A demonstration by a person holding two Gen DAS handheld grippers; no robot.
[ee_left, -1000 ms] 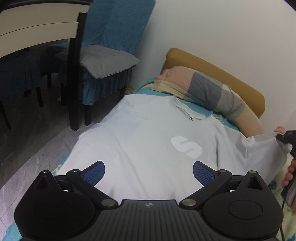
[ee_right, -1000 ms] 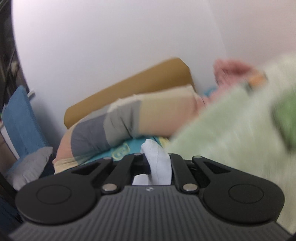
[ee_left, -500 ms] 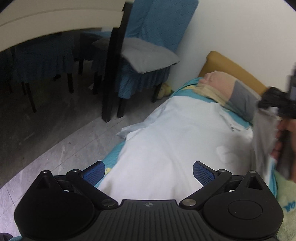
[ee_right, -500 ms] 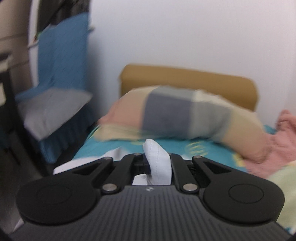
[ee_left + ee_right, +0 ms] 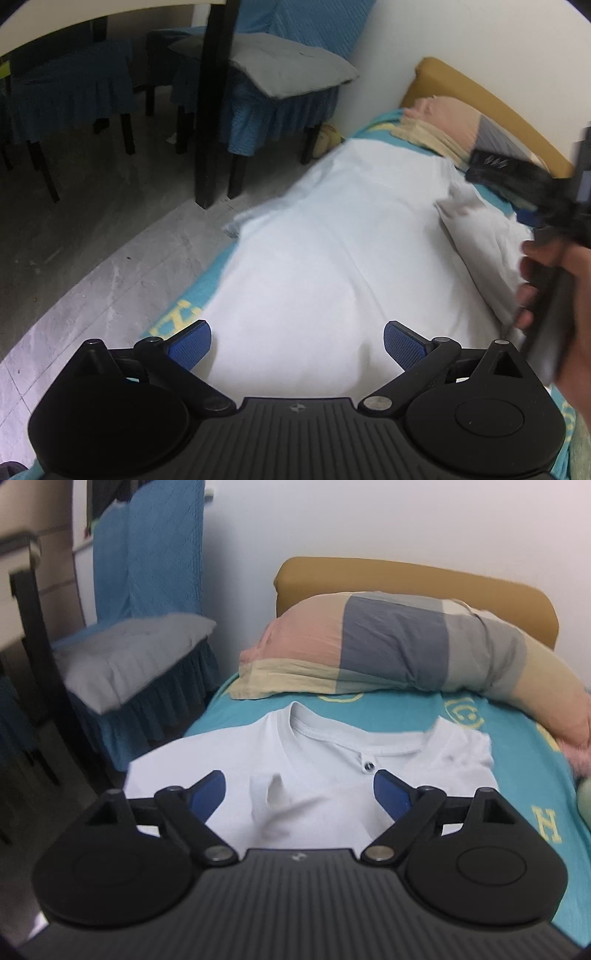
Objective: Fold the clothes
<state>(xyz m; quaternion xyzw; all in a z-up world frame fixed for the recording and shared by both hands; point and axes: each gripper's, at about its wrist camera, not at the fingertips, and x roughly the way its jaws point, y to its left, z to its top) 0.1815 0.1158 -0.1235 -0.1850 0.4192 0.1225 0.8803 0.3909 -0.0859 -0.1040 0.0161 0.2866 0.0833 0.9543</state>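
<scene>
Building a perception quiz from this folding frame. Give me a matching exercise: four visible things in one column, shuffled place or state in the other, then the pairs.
Things:
1. white T-shirt with a small neck button
2. grey flat cushion
3. patchwork pillow in pink, grey and beige
4. right gripper

Places or states:
A. lies against the mustard headboard
B. open, over the shirt's chest
C. sits on a blue-covered chair
D. spread on the teal bedsheet, one side folded in

Pairs: 1-D, 2-C, 3-A, 4-B
</scene>
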